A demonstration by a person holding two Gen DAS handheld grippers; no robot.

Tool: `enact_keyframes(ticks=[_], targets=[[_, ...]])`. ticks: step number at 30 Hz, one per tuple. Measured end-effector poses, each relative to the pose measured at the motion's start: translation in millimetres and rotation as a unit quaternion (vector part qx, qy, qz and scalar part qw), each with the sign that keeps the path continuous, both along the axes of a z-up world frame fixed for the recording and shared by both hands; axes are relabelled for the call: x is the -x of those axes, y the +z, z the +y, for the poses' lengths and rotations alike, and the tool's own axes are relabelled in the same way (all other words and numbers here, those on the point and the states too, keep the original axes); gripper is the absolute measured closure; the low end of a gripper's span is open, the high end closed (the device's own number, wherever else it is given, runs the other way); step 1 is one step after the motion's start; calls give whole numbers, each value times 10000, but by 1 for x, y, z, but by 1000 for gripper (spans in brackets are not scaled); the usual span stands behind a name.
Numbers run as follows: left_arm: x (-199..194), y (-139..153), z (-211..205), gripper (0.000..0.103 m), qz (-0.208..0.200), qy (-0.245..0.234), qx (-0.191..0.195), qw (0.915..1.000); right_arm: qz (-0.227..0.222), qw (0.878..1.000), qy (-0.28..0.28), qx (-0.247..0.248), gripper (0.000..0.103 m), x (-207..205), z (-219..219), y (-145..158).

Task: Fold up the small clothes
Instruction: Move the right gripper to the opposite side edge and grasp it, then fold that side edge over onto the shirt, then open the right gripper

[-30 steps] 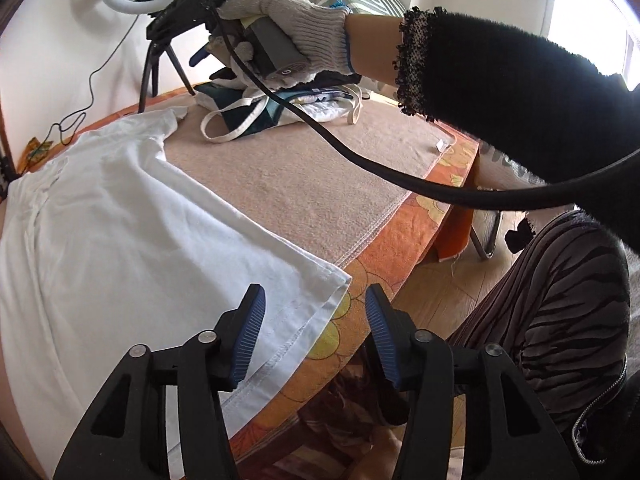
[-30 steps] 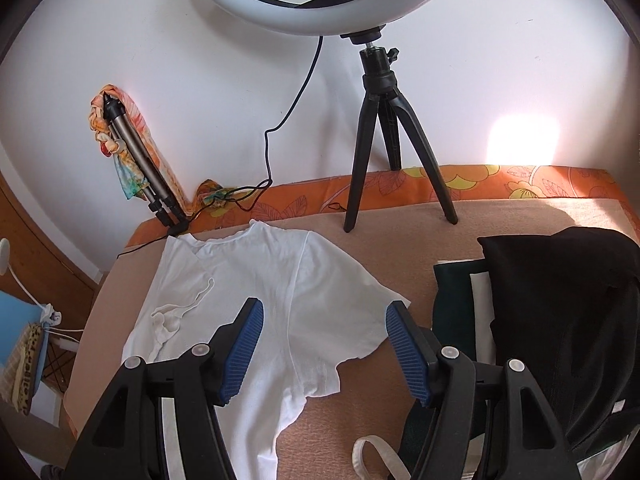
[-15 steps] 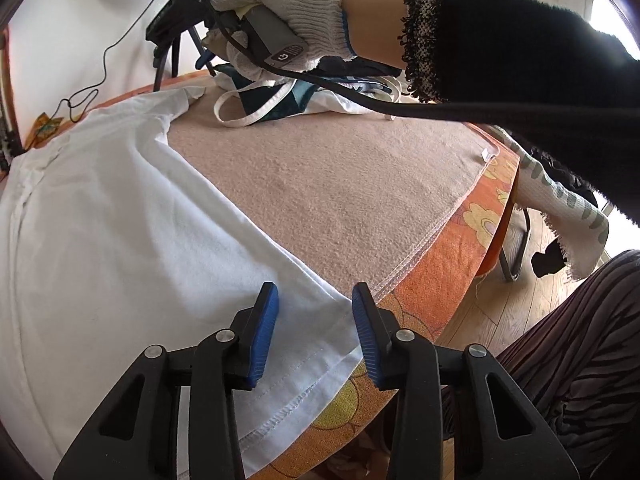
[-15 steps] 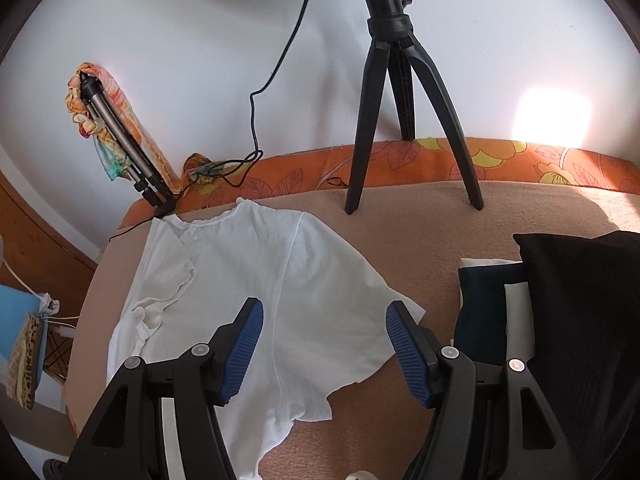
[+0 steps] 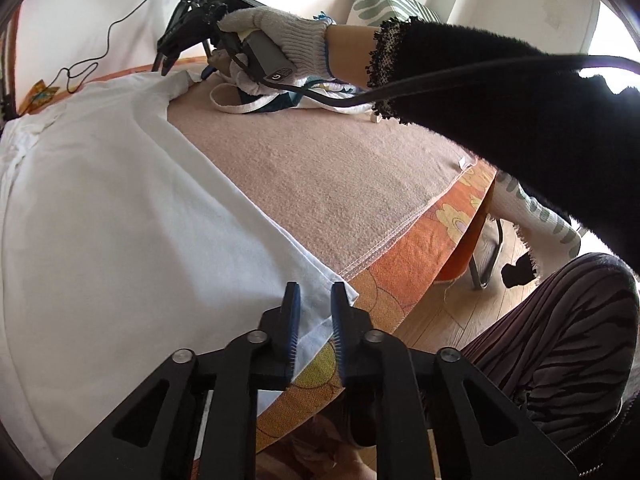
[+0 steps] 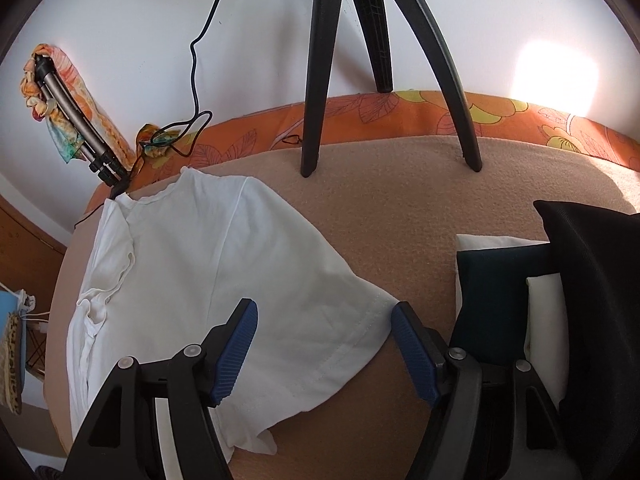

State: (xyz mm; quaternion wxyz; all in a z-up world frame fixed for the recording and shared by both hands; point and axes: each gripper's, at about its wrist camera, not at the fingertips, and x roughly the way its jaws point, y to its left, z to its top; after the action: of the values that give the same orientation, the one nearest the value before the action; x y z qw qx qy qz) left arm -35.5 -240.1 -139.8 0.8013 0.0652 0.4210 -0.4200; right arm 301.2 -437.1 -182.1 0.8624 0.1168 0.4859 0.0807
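Observation:
A white T-shirt (image 5: 112,220) lies flat on the beige blanket (image 5: 340,176). My left gripper (image 5: 314,304) sits at the shirt's bottom hem corner, its jaws narrowed with the corner cloth between the pads. In the right wrist view the shirt (image 6: 208,264) shows its collar and sleeve. My right gripper (image 6: 324,320) is open and straddles the sleeve end (image 6: 360,320), close above it. The gloved right hand (image 5: 280,40) holding that gripper shows at the far end in the left wrist view.
A black tripod (image 6: 320,60) stands on the blanket behind the sleeve. A pile of dark and white clothes (image 6: 560,300) lies to the right. The orange flowered cover (image 5: 420,264) marks the table edge. A cable (image 6: 196,80) hangs by the wall.
My left gripper moved forward onto the hem corner and its jaws closed in. My right gripper came down and forward toward the sleeve, still open.

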Motion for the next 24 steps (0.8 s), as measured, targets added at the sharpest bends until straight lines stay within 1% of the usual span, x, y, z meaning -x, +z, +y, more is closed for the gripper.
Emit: enact_keyframes(ticks=[1, 2, 3, 6, 7, 8, 9, 10, 11, 13, 16, 18, 19, 20, 21, 22, 23, 24], targets=[[3, 0, -4, 64, -92, -46, -49, 9999, -2, 10000, -19, -37, 31, -1, -1, 0], [6, 0, -9, 61, -222, -71, -139, 9996, -11, 10000, -36, -69, 30, -1, -2, 0], [9, -1, -14, 59, -365, -75, -264, 9990, -20, 10000, -51, -79, 30, -1, -2, 0], [13, -5, -25, 59, -732, -73, -547, 9958, -23, 10000, -30, -39, 29, -1, -1, -2], [12, -6, -25, 62, -796, -68, -547, 9953, -25, 10000, -10, -17, 29, -1, -1, -2], [11, -6, -24, 69, -859, -27, -557, 9947, -26, 10000, 3, -6, 29, -1, -1, -2], [9, -6, -23, 81, -893, 28, -541, 9945, -30, 10000, 11, -7, 29, -1, -1, -2], [5, -6, -20, 92, -809, 26, -412, 9959, -29, 10000, 11, -13, 29, -2, -2, -2], [-1, -7, -15, 94, -664, 66, -277, 9974, -32, 10000, -5, -18, 29, -2, -2, -2], [-7, -7, -9, 96, -438, 146, -66, 9989, -54, 10000, -20, -14, 28, -3, -1, -3], [-6, -2, -1, 96, -303, 291, 181, 9990, -78, 9999, 7, 77, 27, -4, 2, -3], [-5, 3, 4, 96, -279, 392, 342, 9983, -109, 9997, -8, 238, 34, -4, 5, -3], [-5, 5, 7, 96, -256, 444, 424, 9978, -123, 9995, -24, 302, 46, -5, 6, -3], [-5, 7, 10, 96, -220, 501, 500, 9972, -115, 9995, -14, 293, 62, -5, 6, -3], [-6, 8, 14, 97, -162, 566, 598, 9965, -81, 9997, 20, 220, 71, -5, 5, -3], [-7, 10, 18, 97, -105, 635, 688, 9956, -60, 9998, 32, 169, 86, -5, 5, -3], [-7, 11, 22, 97, -54, 706, 774, 9945, -66, 9998, 37, 186, 95, -5, 6, -2], [-8, 13, 26, 97, -24, 767, 846, 9935, -123, 9996, 42, 264, 97, -4, 9, 1]])
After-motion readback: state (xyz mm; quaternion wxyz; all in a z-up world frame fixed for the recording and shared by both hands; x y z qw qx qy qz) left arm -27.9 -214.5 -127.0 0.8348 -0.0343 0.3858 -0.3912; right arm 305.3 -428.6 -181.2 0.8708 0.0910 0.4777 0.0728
